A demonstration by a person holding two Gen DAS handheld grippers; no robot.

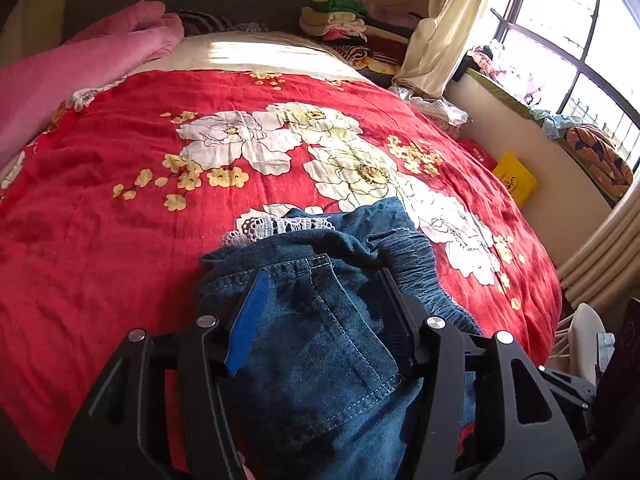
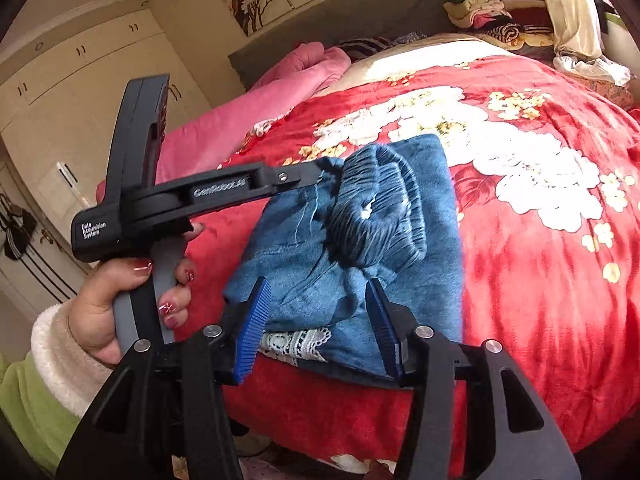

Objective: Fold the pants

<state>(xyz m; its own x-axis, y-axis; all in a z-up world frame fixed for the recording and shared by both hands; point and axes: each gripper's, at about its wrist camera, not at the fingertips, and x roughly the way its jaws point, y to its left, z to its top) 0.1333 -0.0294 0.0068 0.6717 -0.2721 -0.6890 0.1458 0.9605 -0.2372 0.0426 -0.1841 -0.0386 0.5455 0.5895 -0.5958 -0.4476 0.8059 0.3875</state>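
Left wrist view: the left gripper (image 1: pixel 320 300) is seen from behind, jaws spread apart over the folded pants (image 1: pixel 320 360); denim lies between the blue pad (image 1: pixel 246 320) and the black finger on the right, but the pads are not seen pressing on it, so the gripper is read as released. The pants are bunched on the near part of the red floral bedspread (image 1: pixel 120 240), elastic waistband (image 1: pixel 416 264) toward the right, a strip of white lace trim (image 1: pixel 280 226) showing at the far edge. A pink quilt (image 1: pixel 80 68) is piled at the left of the bed, a stack of folded clothes (image 1: pixel 340 24) sits at the head end, and a window (image 1: pixel 560 40) is at the right (strong sun, glare). Right wrist view: the right gripper (image 2: pixel 320 320) is held with jaws apart at the near edge of the pants (image 2: pixel 360 280), blue pads either side of the fold, neither pad clearly squeezing the cloth, so released too. The pants are folded into a compact block on the bedspread (image 2: pixel 540 280), waistband (image 2: pixel 380 208) rolled on top, lace trim (image 2: pixel 296 342) peeking out below. The left gripper (image 2: pixel 320 170) is seen side-on reaching the far edge of the pants; the person's left hand (image 2: pixel 120 304) is wrapped round its handle.
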